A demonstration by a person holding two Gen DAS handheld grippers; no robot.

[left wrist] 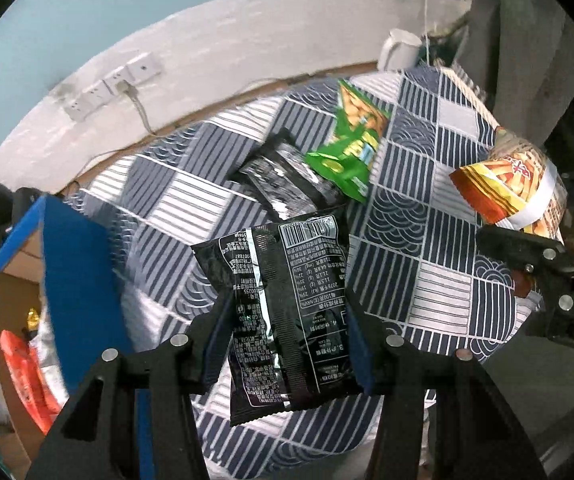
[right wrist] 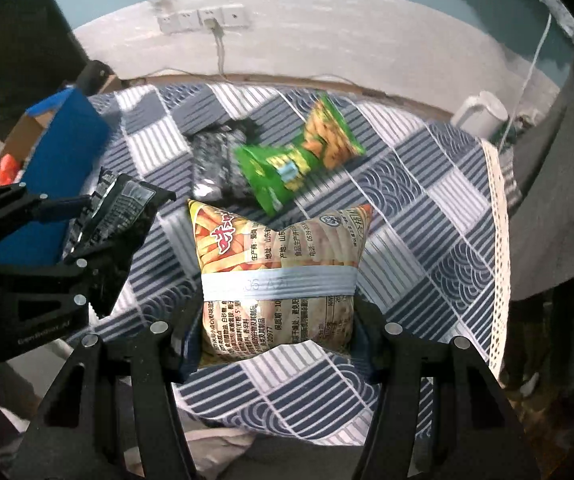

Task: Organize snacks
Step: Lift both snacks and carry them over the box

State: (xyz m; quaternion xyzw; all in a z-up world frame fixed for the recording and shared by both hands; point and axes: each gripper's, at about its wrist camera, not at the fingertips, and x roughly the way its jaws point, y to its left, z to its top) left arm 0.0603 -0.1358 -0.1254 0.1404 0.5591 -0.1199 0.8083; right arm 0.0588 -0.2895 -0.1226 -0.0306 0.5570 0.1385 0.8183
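My left gripper [left wrist: 283,340] is shut on a black snack bag [left wrist: 283,304] and holds it above the patterned cloth; it also shows in the right wrist view [right wrist: 115,220]. My right gripper [right wrist: 275,332] is shut on an orange fries bag [right wrist: 279,272] with a pale band, held above the cloth; this bag shows at the right in the left wrist view [left wrist: 515,188]. A green snack bag [left wrist: 351,140] [right wrist: 299,156] and another black bag [left wrist: 283,180] [right wrist: 217,160] lie on the cloth further back.
A blue-edged cardboard box [left wrist: 75,264] [right wrist: 55,168] with snacks inside stands at the left. The table carries a blue and white patterned cloth [left wrist: 419,240] [right wrist: 427,240]. A white kettle [left wrist: 399,50] [right wrist: 483,114] stands at the back right. Wall sockets [right wrist: 203,20] are behind.
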